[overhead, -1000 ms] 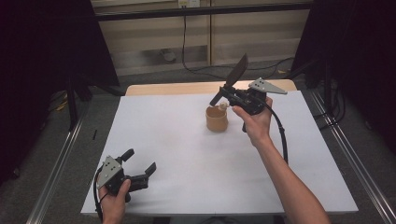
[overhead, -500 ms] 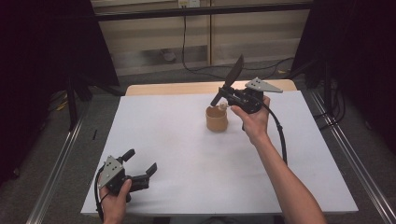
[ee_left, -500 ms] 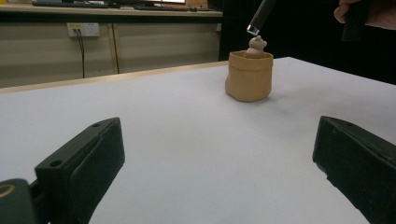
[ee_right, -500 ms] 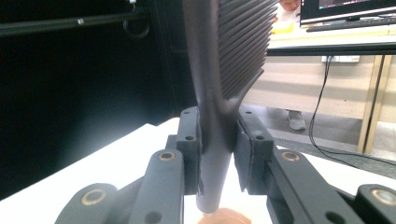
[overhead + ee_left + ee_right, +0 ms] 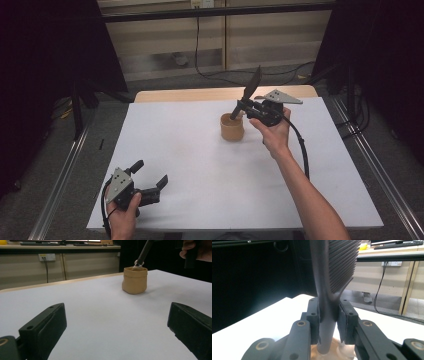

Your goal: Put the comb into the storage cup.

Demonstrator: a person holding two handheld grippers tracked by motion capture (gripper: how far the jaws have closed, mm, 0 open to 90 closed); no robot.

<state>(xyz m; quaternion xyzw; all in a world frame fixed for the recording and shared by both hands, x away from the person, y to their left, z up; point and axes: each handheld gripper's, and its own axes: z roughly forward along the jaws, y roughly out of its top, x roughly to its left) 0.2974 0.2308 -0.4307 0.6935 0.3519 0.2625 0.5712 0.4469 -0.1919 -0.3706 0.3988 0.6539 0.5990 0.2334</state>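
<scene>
- Your right gripper (image 5: 248,107) has its jaws clamped on the neck of a dark ribbed spatula (image 5: 251,86), just below the blade, with the handle end dipping into the small tan cup (image 5: 232,127) at the far middle of the bench (image 5: 200,165).
- The grip sits close to the blade, so the long handle can pivot between the pads; if it swings, I'd expect the tip to catch the cup's rim.
- That cup looks soft-walled and light. A sideways push from the handle could tip it or slide it across the bench, since nothing is steadying it.
- Letting go while the spatula leans this steeply may let the blade's weight pull the cup over.
- Your right hand (image 5: 274,134) is raised above the bench, wrist bent, with the gripper aimed toward the cup from its right and the blade pointing up and away.
- Your left gripper (image 5: 150,184) rests low at the near left corner, jaws spread wide and empty, well apart from the cup.
</scene>
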